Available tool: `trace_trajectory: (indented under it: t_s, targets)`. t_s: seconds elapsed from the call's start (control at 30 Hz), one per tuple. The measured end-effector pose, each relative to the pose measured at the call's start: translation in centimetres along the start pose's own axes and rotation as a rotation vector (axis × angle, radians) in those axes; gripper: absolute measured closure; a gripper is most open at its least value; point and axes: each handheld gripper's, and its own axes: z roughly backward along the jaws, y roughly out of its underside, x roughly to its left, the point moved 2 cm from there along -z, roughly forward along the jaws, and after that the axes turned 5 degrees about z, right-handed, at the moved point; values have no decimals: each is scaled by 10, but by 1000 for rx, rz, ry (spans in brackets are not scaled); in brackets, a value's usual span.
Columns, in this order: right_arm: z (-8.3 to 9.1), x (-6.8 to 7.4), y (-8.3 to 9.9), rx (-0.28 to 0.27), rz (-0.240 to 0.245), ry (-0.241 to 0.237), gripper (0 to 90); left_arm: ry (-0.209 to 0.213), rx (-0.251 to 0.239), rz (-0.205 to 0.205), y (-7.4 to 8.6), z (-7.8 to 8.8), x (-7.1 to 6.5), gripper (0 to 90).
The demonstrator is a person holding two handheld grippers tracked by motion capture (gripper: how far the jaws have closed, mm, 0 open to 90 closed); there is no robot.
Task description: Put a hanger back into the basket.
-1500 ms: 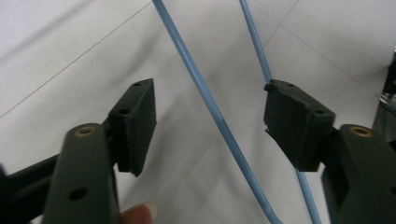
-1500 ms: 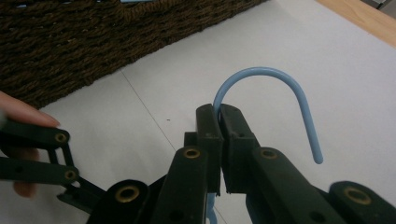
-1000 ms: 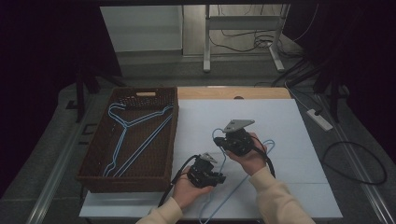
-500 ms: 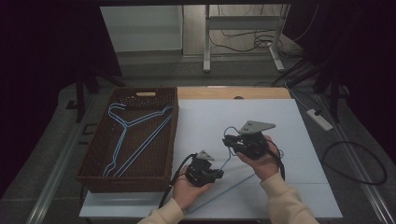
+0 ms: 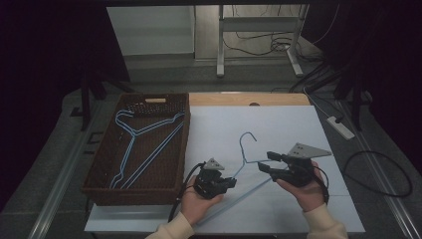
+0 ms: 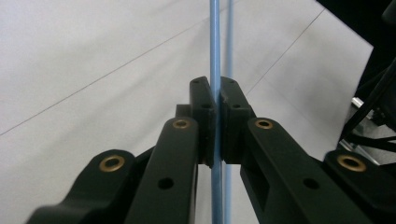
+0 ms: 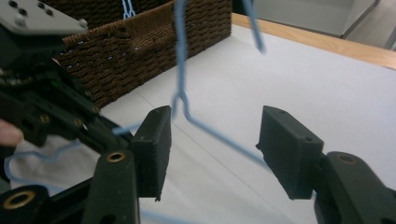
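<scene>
The left gripper (image 5: 230,183) pinches the blue hanger (image 5: 245,158) beside the basket (image 5: 102,164); the right gripper (image 5: 265,162) has just been opening, its jaws apart around the wire.

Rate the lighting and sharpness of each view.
High view: dim, dark surroundings, white table and blue hanger readable. Left gripper view: bright, the wire clamped in the left gripper crisp. Right gripper view: right gripper sharp, the hook overhead soft, wicker basket shadowed.

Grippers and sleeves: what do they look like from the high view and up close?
Both the left gripper and the right gripper are black, each topped by a grey three-cornered plate with small holes. Close up, the linkage arms carry brass-coloured pivot pins and end in blocky black pads. A black cable trails from each. The sleeves are cream-coloured.
</scene>
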Motion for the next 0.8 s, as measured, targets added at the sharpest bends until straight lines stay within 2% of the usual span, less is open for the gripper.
trace_trajectory:
  t_s: [0.07, 0.27, 0.4, 0.63, 0.67, 0.8]
  targets:
    - [10, -4, 7, -10, -21, 4, 432, 11, -15, 9, -2, 5, -2, 868]
    - [27, -8, 16, -35, -21, 17, 410, 20, -49, 0, -9, 20, -6, 868]
    - [32, -11, 21, -46, -30, 26, 405, 41, -88, 11, -18, 37, -6, 868]
    - [31, -15, 29, -26, -34, 39, 398, 59, -140, 10, -30, 64, -4, 868]
    - [31, -15, 29, -26, -34, 39, 398, 59, -140, 10, -30, 64, -4, 868]
    - [27, -21, 37, -10, -48, 53, 377, 69, -177, 4, -37, 89, 0, 868]
